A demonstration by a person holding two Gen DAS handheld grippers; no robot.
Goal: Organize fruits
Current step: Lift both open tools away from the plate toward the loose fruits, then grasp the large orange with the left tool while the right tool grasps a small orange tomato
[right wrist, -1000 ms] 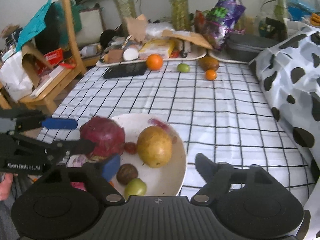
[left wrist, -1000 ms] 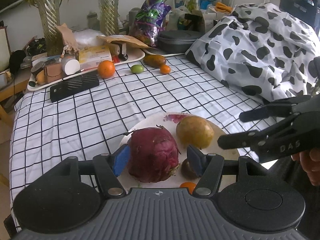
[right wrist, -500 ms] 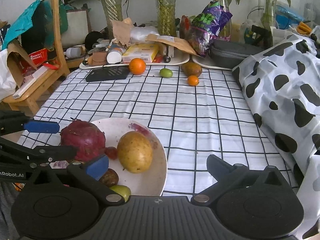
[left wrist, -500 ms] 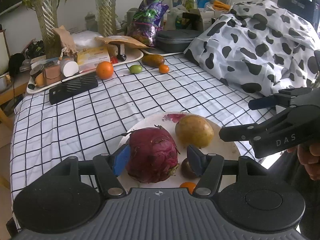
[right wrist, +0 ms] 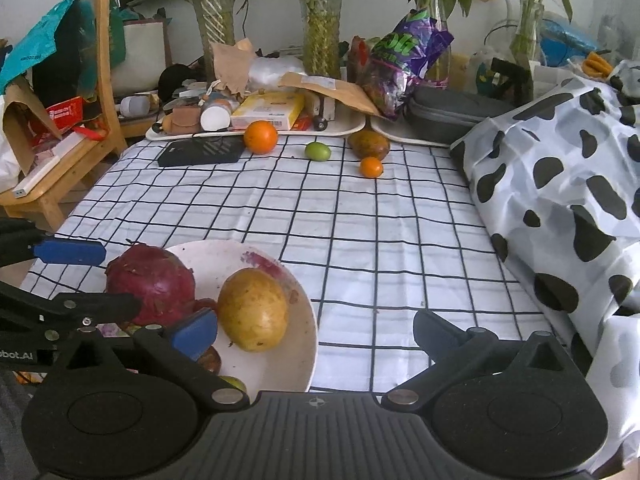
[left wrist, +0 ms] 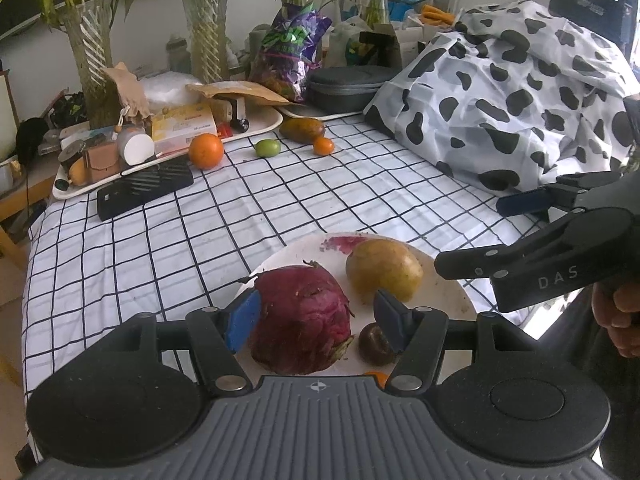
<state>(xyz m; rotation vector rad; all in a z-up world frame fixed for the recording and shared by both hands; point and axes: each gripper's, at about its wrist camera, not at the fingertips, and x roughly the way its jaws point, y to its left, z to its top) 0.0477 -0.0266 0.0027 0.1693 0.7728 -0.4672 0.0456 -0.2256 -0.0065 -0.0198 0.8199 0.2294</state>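
Both grippers have drawn back from the white round plate (right wrist: 308,344), fingers spread, holding nothing; next, straddle the round orange (right wrist: 261,137) squarely before closing.

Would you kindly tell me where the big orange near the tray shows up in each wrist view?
Left wrist: the big orange sits upper left, right of the black keyboard.
Right wrist: the big orange sits upper centre-left, right of the keyboard.
Shared landmark: the small green fruit to its right.

home: checked tablecloth (right wrist: 360,240), plant vases (right wrist: 320,28), cluttered wooden chair (right wrist: 104,80).
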